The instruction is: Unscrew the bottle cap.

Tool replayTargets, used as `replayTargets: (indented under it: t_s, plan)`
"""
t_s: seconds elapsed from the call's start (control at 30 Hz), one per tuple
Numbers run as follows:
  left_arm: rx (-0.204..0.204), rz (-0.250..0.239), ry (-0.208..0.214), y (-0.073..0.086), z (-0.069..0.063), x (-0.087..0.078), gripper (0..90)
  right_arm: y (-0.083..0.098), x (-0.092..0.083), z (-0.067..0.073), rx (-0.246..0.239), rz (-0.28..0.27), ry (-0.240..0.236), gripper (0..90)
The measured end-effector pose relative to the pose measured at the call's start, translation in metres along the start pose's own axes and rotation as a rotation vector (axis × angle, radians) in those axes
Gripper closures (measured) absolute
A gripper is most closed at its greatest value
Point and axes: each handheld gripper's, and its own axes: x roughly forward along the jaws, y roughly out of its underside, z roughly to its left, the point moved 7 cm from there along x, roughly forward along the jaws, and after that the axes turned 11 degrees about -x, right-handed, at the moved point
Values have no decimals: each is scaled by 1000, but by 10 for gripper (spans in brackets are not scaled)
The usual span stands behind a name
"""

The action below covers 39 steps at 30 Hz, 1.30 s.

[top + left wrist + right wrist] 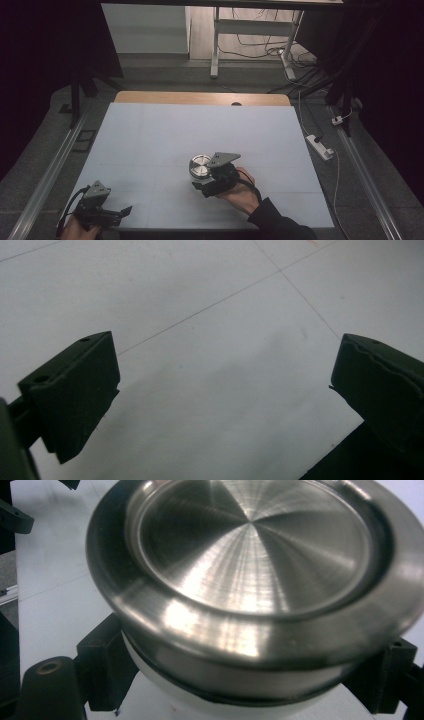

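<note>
Jaws of the right gripper (pixel 250 680) clamp a white container with a brushed steel lid (pixel 199 164) near the table's (pixel 150 130) front edge; no readable label. Left gripper (pixel 220 400), front-left corner, jaws apart.

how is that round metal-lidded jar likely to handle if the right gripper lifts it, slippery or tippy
Probably rigid: the jar has a brushed steel lid over a white body. Its smooth, shiny surfaces may be slippery, though the right gripper has a jaw on either side below the lid's rim, which might catch it. It looks squat, so tipping seems unlikely.
</note>
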Motion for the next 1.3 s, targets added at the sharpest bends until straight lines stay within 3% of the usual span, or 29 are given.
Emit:
replayTargets:
  t_s: [0.2,0.33,0.47,0.73,0.97,1.17,1.3]
  plan:
    - [-1,-10,2,-1,0,-1,0,0,0,0,-1,-1,1,150]
    - [-4,-39,42,-6,-4,-3,0,0,-1,0,-6,-4,-1,150]
    - [36,-47,60,-11,-8,-3,0,-1,-1,0,-11,-5,-2,150]
    - [102,-54,172,-27,-25,1,0,-2,-3,1,-14,-10,-7,150]
    - [162,-78,237,-47,-45,4,0,-3,-4,2,-20,-18,-10,150]
    - [215,-78,257,-66,-60,10,0,-4,-5,3,-25,-21,-18,150]
    - [262,-61,242,-78,-68,17,0,-4,-5,4,-31,-23,-23,150]
